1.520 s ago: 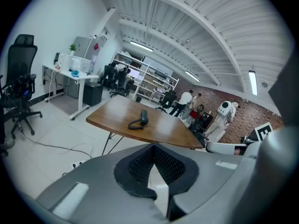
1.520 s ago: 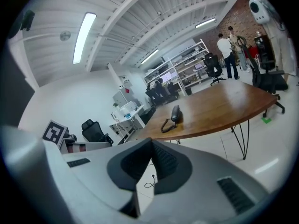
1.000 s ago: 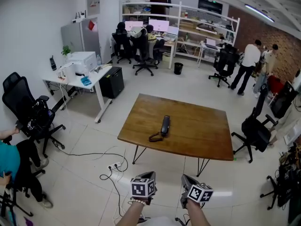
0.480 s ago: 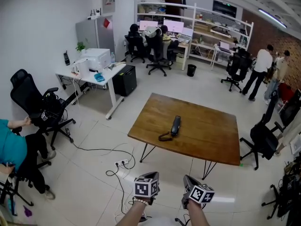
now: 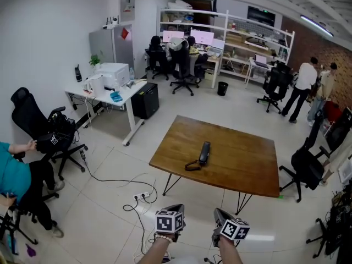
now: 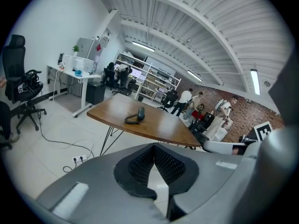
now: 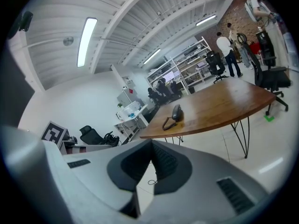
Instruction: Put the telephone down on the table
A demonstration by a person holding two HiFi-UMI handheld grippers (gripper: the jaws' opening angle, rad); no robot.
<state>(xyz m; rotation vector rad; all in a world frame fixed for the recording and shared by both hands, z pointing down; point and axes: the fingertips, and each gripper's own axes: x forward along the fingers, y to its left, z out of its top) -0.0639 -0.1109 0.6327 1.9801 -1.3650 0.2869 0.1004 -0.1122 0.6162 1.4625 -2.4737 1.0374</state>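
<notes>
Telephone (image 5: 204, 152) lies flat on table (image 5: 247, 172), mid-top, toward left edge, cord curled at near end. Long axis runs near-to-far. Well ahead of both tools, roughly between them, neither clearly nearer. Left gripper (image 6: 153, 164), right gripper (image 7: 150, 164): jaws pressed together, nothing between, held low by body, tipped slightly down.

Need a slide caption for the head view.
Telephone lies on the wooden table; left gripper and right gripper, both shut and empty, hover short of it.
</notes>
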